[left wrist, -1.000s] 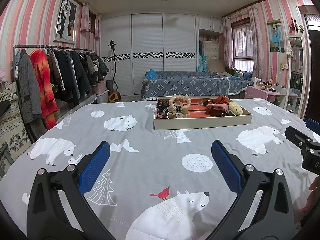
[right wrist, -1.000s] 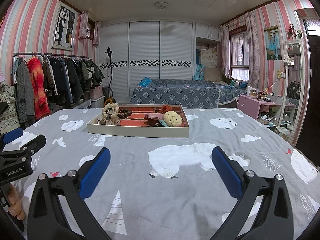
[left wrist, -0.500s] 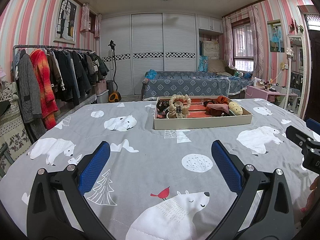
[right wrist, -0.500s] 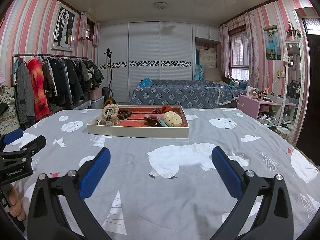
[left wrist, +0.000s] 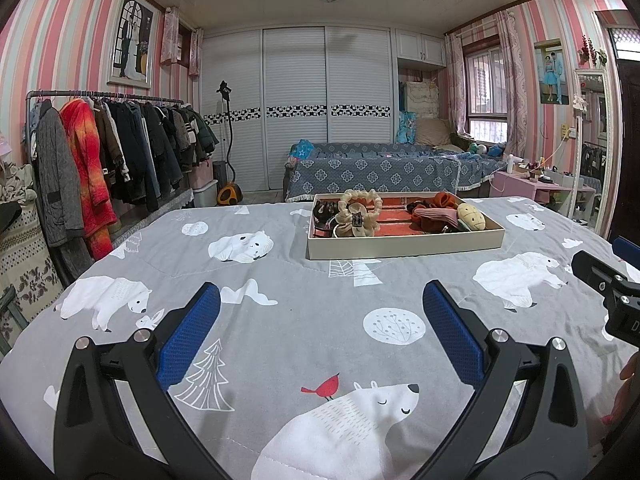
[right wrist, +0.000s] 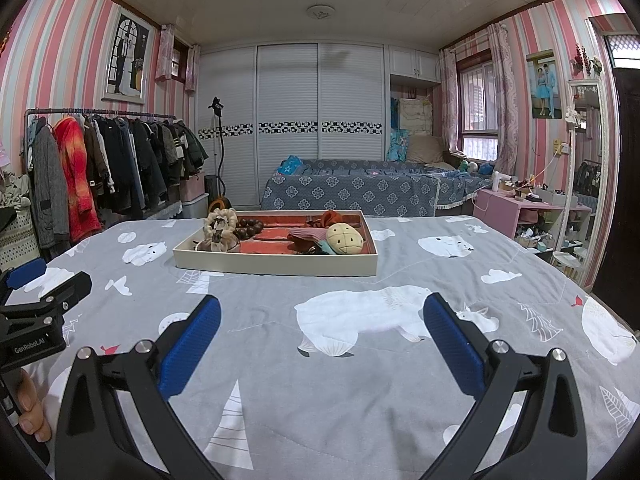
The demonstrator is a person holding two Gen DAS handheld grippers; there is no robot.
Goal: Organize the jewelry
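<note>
Both claws, left claw (left wrist: 320, 300) and right claw (right wrist: 322, 314), stay spread, unmoved, short of the tray (left wrist: 404, 246).

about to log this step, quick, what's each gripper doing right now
Left gripper: open, holding nothing, above the bedspread.
Right gripper: open, holding nothing, short of the tray.

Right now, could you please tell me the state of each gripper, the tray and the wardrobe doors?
left gripper: open, empty, above the bedspread.
right gripper: open, empty, above the bedspread.
tray: lidless, flat on the bedspread, holding accessories.
beige scrunchie: inside the tray, at its left end.
wardrobe doors: closed.
</note>
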